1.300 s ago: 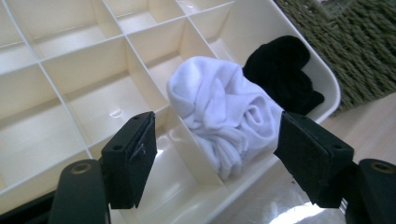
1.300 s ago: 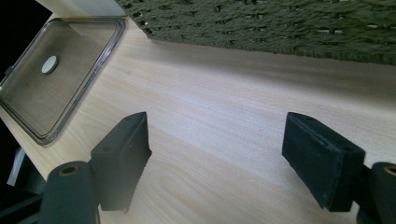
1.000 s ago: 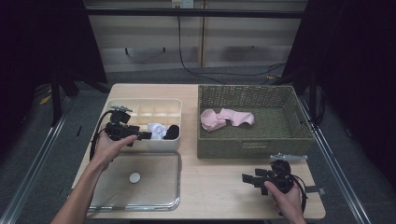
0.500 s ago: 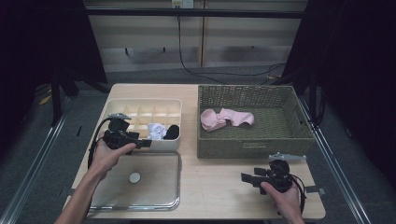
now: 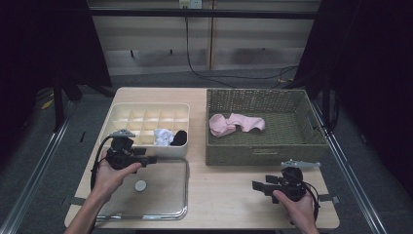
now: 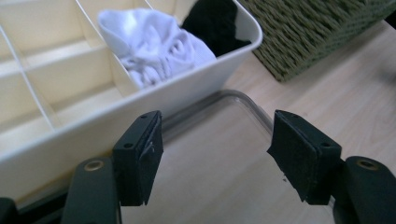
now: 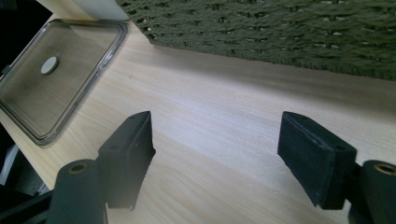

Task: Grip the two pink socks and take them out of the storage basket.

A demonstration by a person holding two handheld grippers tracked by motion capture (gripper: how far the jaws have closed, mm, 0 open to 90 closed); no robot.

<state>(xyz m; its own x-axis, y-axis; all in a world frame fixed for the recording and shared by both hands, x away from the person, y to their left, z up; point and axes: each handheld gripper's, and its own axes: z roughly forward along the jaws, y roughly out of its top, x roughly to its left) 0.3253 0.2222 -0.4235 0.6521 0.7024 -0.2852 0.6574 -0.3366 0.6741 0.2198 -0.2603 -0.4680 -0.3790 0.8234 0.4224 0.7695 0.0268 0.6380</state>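
Wooden table (image 5: 219, 195), dark room behind; socks going from wicker basket (image 5: 263, 146) to divider tray (image 5: 146, 122), tray as landmark.

Left gripper (image 5: 148, 159) sits just in front of the tray's near wall, over the clear lid (image 5: 160, 204); jaws spread, have just been closing a little, nothing between them; white sock (image 6: 149, 46) and black sock (image 6: 212, 21) fill the tray's near-right cells; pink sock (image 5: 237, 124) lies in the basket, right of the tray; right gripper (image 5: 256, 185) hovers well right of the tray, before the basket, jaws spread, empty. Next, I'd guess: right reaches over the basket wall, pinches the sock mid-body, lifts clear of the rim; keep left off the lid.
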